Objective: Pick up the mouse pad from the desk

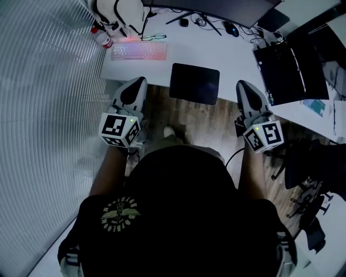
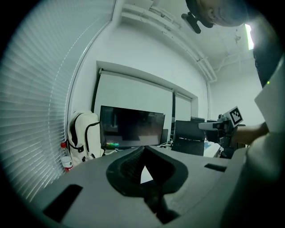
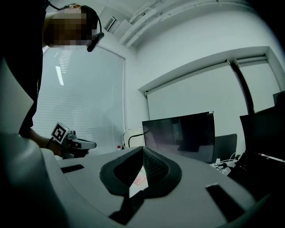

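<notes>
Black and flat, the mouse pad (image 1: 194,83) lies at the near edge of the white surface (image 1: 227,57), about midway along it, and its near side seems to jut past that edge over the wooden floor (image 1: 189,121). The left claw (image 1: 141,80) is held to the left of the pad with its tip about at the near edge, and the right claw (image 1: 241,84) is held to the pad's right; neither touches the pad. Each claw's own view shows its jaws pressed together at the tips with nothing between them, so both are closed and empty. Farther back toward the left end of the surface sits a pink-lit keyboard (image 1: 139,51), with a pair of glasses (image 1: 154,37) just behind it. A red-capped bottle (image 1: 101,37) and a white backpack (image 1: 121,13) are at the far left corner. A dark monitor (image 1: 216,8) stands along the far edge, a mouse (image 1: 231,28) lies near it among cables, and an open dark laptop (image 1: 289,70) occupies the right end. Pale blinds (image 1: 48,108) cover the wall on the left.
</notes>
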`<state>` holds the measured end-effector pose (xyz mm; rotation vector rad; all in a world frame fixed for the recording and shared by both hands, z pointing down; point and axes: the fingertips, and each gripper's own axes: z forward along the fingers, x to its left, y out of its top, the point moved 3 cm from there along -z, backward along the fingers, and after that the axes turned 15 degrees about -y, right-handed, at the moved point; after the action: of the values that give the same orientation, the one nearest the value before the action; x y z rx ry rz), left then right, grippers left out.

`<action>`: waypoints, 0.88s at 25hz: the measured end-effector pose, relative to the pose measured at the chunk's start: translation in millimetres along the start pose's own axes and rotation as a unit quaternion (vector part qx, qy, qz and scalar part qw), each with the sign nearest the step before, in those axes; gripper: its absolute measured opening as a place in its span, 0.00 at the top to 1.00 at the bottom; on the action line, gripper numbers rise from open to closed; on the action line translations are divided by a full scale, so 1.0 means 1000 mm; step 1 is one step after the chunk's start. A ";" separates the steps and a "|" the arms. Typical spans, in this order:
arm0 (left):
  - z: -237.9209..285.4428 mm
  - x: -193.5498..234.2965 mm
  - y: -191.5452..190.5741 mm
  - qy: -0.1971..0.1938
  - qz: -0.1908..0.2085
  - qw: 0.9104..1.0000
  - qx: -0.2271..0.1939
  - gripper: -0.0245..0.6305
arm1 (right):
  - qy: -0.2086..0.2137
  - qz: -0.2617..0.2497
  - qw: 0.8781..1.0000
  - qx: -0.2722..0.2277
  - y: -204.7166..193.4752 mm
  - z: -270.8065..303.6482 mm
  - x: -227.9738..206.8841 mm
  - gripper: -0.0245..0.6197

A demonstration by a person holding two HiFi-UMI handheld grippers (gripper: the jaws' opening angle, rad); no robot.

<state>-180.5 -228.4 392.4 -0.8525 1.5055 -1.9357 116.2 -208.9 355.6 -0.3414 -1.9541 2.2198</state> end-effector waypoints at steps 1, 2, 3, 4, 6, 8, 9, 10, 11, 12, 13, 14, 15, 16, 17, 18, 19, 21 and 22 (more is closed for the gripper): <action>0.002 0.005 -0.003 -0.007 -0.002 1.000 0.003 0.95 | -0.007 -0.002 1.000 0.000 0.000 0.003 0.001 0.96; 0.004 0.009 -0.006 -0.014 -0.005 1.000 0.005 0.95 | -0.014 -0.004 1.000 0.001 0.000 0.005 0.001 0.96; 0.006 0.014 -0.010 -0.022 -0.009 1.000 0.006 0.95 | -0.021 -0.006 1.000 0.002 0.000 0.007 0.002 0.96; 0.008 0.017 -0.014 -0.030 -0.013 0.999 0.008 0.95 | -0.029 -0.008 1.000 0.003 -0.001 0.007 0.003 0.96; 0.013 0.022 -0.022 -0.045 -0.017 0.999 0.012 0.95 | -0.041 -0.012 0.999 0.009 -0.004 0.006 0.004 0.96; 0.019 0.026 -0.030 -0.055 -0.023 0.998 0.017 0.95 | -0.048 -0.008 0.999 0.019 -0.012 0.003 0.004 0.96; 0.022 0.028 -0.035 -0.058 -0.031 0.998 0.018 0.95 | -0.050 -0.001 0.998 0.028 -0.018 0.002 0.002 0.96; 0.024 0.029 -0.041 -0.061 -0.044 0.997 0.018 0.95 | -0.052 0.009 0.998 0.037 -0.026 0.000 0.000 0.96; 0.027 0.030 -0.047 -0.063 -0.061 0.996 0.017 0.95 | -0.054 0.019 0.997 0.047 -0.034 -0.001 -0.002 0.96; 0.030 0.031 -0.052 -0.065 -0.080 0.995 0.015 0.95 | -0.056 0.026 0.996 0.057 -0.043 -0.002 -0.005 0.96; 0.034 0.031 -0.057 -0.067 -0.095 0.993 0.015 0.95 | -0.058 0.029 0.996 0.067 -0.051 -0.003 -0.008 0.96; 0.039 0.031 -0.062 -0.069 -0.104 0.992 0.018 0.95 | -0.058 0.030 0.995 0.078 -0.058 -0.003 -0.009 0.96; 0.043 0.030 -0.067 -0.071 -0.108 0.991 0.023 0.95 | -0.057 0.029 0.994 0.088 -0.065 -0.003 -0.011 0.96; 0.048 0.029 -0.072 -0.072 -0.109 0.991 0.029 0.95 | -0.055 0.029 0.993 0.097 -0.072 -0.002 -0.012 0.96; 0.051 0.029 -0.077 -0.073 -0.109 0.991 0.036 0.95 | -0.053 0.029 0.993 0.105 -0.079 -0.002 -0.014 0.96; 0.055 0.029 -0.083 -0.074 -0.109 0.990 0.043 0.95 | -0.053 0.029 0.992 0.113 -0.086 -0.002 -0.017 0.96; 0.058 0.030 -0.090 -0.076 -0.111 0.990 0.052 0.95 | -0.053 0.030 0.991 0.121 -0.094 -0.001 -0.020 0.96; 0.065 0.029 -0.104 -0.090 -0.121 0.986 0.071 0.95 | -0.054 0.035 0.988 0.138 -0.109 0.003 -0.029 0.96; 0.069 0.028 -0.111 -0.100 -0.129 0.983 0.081 0.95 | -0.053 0.038 0.987 0.147 -0.117 0.006 -0.034 0.96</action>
<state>-150.8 -267.2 516.9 -1.1774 1.1509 -2.0507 143.8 -208.8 474.0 -0.2648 -1.6499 2.5770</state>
